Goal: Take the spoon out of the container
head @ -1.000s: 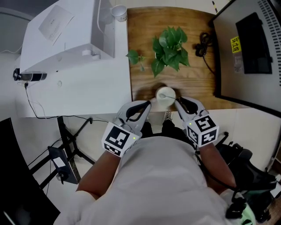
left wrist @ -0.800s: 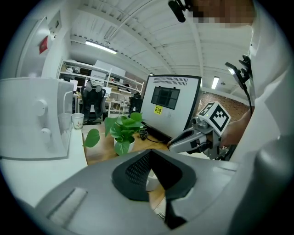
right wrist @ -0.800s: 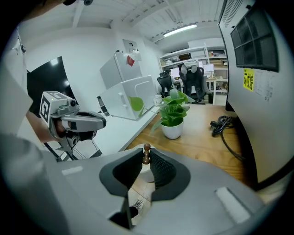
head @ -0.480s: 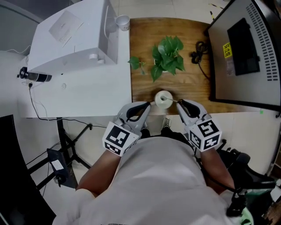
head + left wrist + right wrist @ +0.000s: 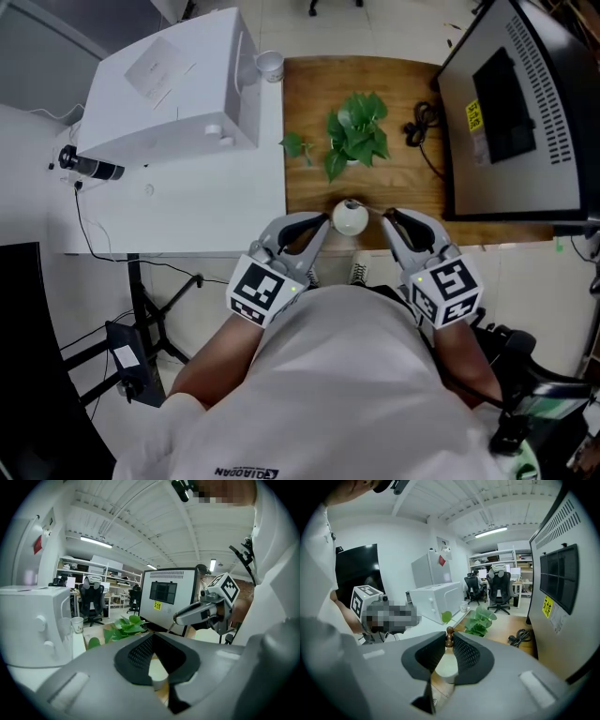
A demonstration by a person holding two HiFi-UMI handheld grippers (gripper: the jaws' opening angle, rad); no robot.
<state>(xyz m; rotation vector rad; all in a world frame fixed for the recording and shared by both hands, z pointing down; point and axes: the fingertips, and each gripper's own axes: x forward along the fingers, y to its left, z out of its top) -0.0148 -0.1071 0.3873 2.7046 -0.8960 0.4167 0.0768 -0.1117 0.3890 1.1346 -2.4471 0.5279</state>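
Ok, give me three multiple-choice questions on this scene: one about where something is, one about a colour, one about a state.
1. Where does the white container stand?
A) at the near edge of the wooden table
B) on top of the white appliance
C) on the floor

2. What colour is the spoon handle?
A) green
B) brown
C) blue

3. How do the jaws of the right gripper stand?
A) wide apart with nothing between them
B) closed on a plant leaf
C) closed on the spoon handle

Answers:
1 A: the head view shows it on the wood, right at the person's edge.
2 B: the right gripper view shows a brown knobbed tip.
3 C: that view shows the handle pinched between the pads, above the container.
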